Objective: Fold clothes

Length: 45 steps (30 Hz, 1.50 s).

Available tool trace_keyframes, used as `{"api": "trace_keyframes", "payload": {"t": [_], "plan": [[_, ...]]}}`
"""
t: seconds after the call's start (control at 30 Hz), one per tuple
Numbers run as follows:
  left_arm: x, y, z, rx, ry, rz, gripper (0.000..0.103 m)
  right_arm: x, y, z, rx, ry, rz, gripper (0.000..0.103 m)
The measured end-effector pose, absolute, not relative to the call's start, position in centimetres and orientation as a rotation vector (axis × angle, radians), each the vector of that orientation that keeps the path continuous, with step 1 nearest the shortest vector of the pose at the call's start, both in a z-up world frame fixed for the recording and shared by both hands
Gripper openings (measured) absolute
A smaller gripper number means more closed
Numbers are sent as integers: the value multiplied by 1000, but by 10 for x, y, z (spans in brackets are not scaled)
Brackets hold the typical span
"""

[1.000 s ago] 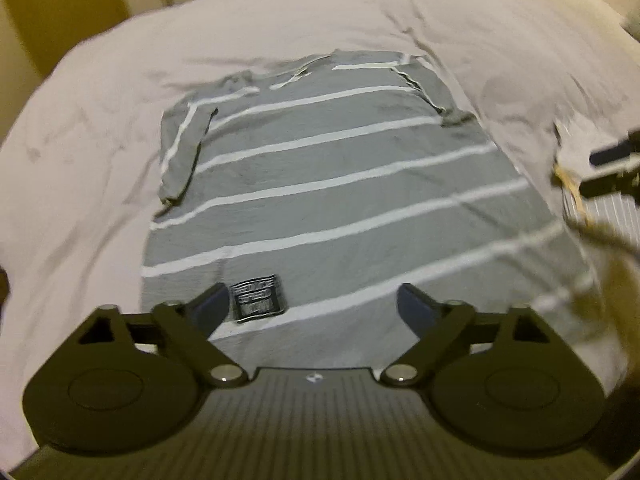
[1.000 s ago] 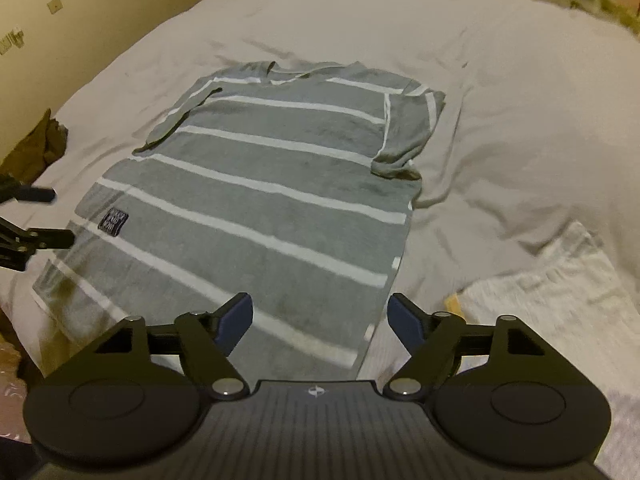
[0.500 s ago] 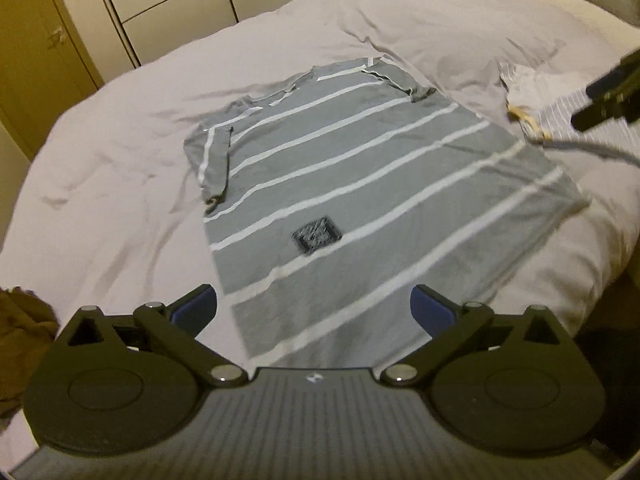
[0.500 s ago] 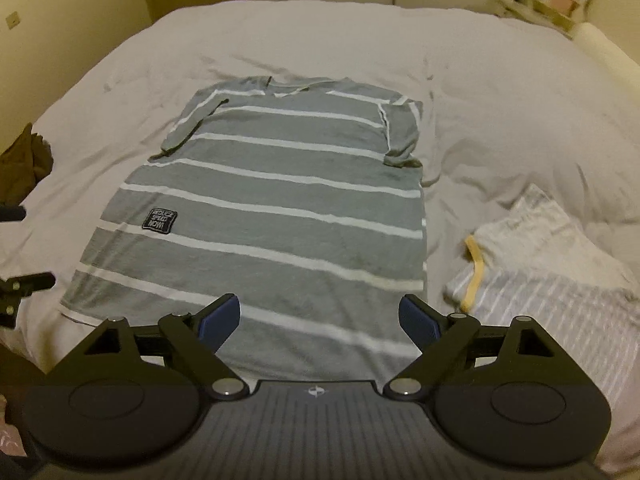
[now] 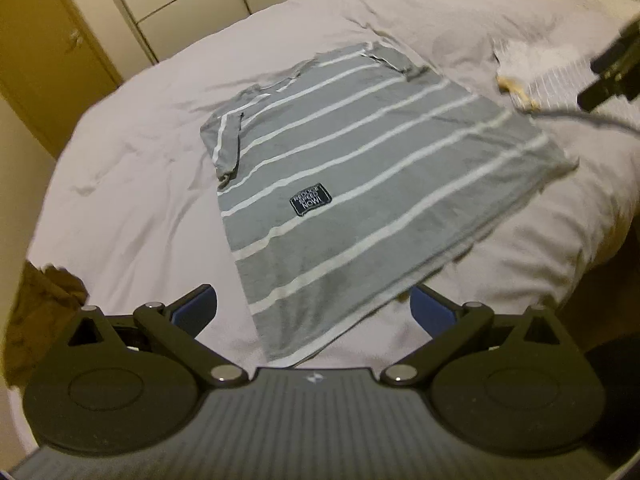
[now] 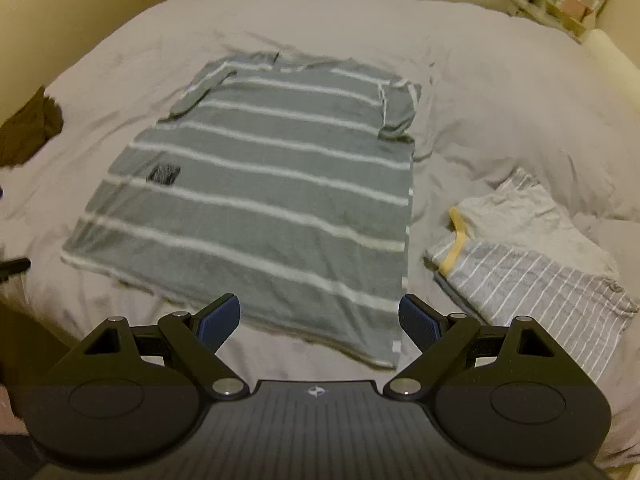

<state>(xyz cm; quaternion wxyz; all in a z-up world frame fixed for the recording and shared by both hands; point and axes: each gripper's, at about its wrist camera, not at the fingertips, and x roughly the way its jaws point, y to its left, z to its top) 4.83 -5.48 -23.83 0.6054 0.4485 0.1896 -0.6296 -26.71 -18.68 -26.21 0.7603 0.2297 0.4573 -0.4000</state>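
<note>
Right wrist view: grey white-striped T-shirt [image 6: 272, 184] flat, sleeves folded inward.

grey white-striped t-shirt [image 6: 260, 184] with dark patch [image 5: 311, 200] on pale lilac duvet [image 6: 500, 92].

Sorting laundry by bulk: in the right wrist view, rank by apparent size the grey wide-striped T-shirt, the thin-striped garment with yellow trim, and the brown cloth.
1. Grey wide-striped T-shirt, largest.
2. Thin-striped garment.
3. Brown cloth, smallest, though the frame edge cuts it off, so unsure.
</note>
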Motion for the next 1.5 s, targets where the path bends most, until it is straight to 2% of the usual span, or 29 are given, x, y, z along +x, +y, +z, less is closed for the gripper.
{"api": "trace_keyframes", "payload": {"t": [0.1,0.17,0.23,0.4,0.77,0.93,1.1,1.13,1.2,1.27,1.3,1.33,1.37,1.5], "plan": [[43,-49,-256,1127,401,-1460,90,-265,-174,-279,363,1064,-799,82],[40,-46,-272,1213,344,-1473,77,-258,-161,-292,243,1114,-730,71],[41,-45,-291,1287,289,-1486,71,-249,-150,-306,140,1152,-663,66],[39,-56,-337,1369,186,-1521,69,-226,-133,-346,-12,1191,-591,65],[48,-60,-422,1606,-330,-1584,69,-199,-128,-421,-236,1215,-618,67],[60,-74,-427,1582,-332,-1540,52,-211,-133,-443,-435,1237,-628,65],[63,-75,-426,1586,-355,-1554,52,-244,-144,-461,-596,1301,-634,63],[63,-77,-425,1584,-357,-1553,52,-250,-148,-461,-599,1305,-652,60],[62,-77,-424,1581,-354,-1542,43,-257,-154,-459,-591,1306,-672,54],[64,-82,-423,1582,-335,-1520,22,-257,-156,-454,-575,1303,-651,35],[65,-85,-421,1582,-313,-1519,17,-257,-157,-452,-567,1302,-640,29],[66,-88,-419,1578,-297,-1523,10,-257,-157,-450,-559,1300,-629,10],[66,-88,-415,1574,-297,-1530,6,-258,-158,-448,-551,1299,-618,0],[71,-90,-399,1572,-296,-1564,3,-258,-162,-437,-520,1290,-580,0]]}}
